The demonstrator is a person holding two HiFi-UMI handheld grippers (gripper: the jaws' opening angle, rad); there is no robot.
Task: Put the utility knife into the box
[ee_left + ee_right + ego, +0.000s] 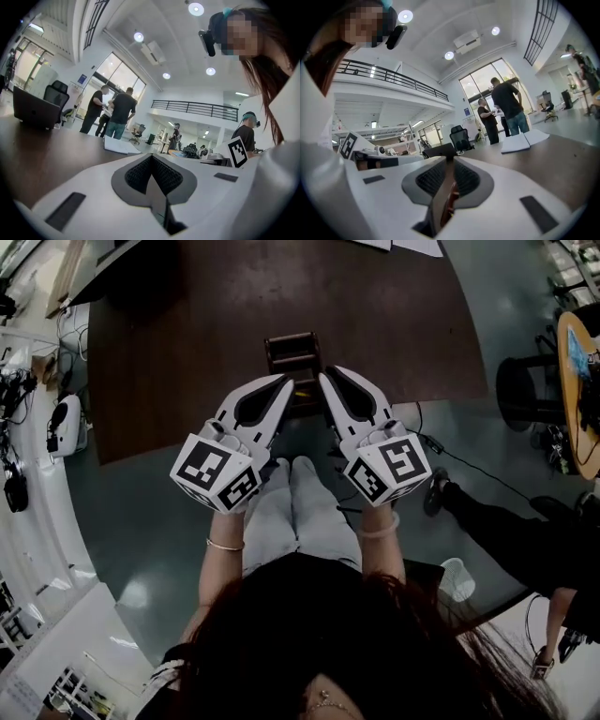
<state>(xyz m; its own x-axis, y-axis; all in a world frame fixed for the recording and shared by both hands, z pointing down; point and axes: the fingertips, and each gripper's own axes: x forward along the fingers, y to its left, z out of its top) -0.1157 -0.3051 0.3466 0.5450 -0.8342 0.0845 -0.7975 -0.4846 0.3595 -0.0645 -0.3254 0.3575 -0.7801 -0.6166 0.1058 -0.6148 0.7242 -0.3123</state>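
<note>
L gripper (pixel 284 383), R gripper (pixel 325 381) side-by-side, level

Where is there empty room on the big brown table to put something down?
The table is bare left of the box, right of it, and beyond it up to the papers at the far edge. It is crowded only at the near edge, where the left gripper and right gripper point at the box.
</note>
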